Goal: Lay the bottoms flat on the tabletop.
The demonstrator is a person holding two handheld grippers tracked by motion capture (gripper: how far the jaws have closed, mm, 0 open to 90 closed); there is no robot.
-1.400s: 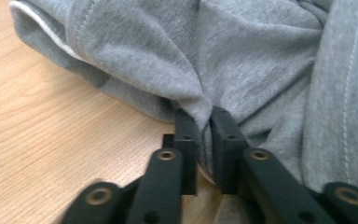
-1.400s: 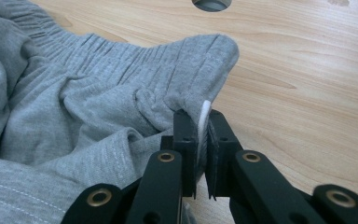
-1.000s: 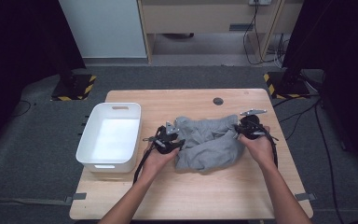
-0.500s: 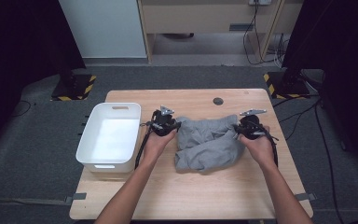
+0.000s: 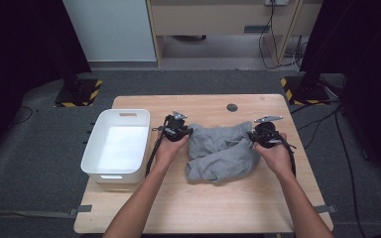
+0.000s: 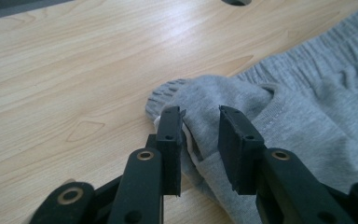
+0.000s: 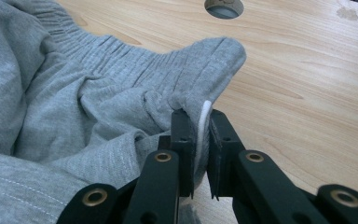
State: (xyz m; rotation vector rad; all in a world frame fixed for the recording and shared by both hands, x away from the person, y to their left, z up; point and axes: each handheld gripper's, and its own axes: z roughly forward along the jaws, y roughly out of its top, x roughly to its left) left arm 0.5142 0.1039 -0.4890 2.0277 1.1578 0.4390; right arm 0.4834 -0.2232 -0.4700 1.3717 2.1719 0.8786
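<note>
A crumpled grey garment (image 5: 221, 151) with a ribbed waistband lies in the middle of the wooden table (image 5: 203, 198). My left gripper (image 5: 184, 132) is at its far left corner. In the left gripper view the jaws (image 6: 200, 116) have just been closing; a fold of grey cloth (image 6: 307, 107) lies between them and a gap still shows. My right gripper (image 5: 256, 137) is at the garment's far right corner. In the right gripper view it (image 7: 196, 119) is shut on the waistband edge of the cloth (image 7: 74, 93), where a white strip shows between the pads.
A white plastic bin (image 5: 90, 153) stands at the table's left side, close to my left forearm. A round cable hole (image 5: 232, 107) sits in the tabletop behind the garment. Bare wood lies in front of the garment.
My left hand has moved away from the person, from the garment's left side to its far left corner. Its jaws have narrowed around the cloth. The right hand has kept still.
</note>
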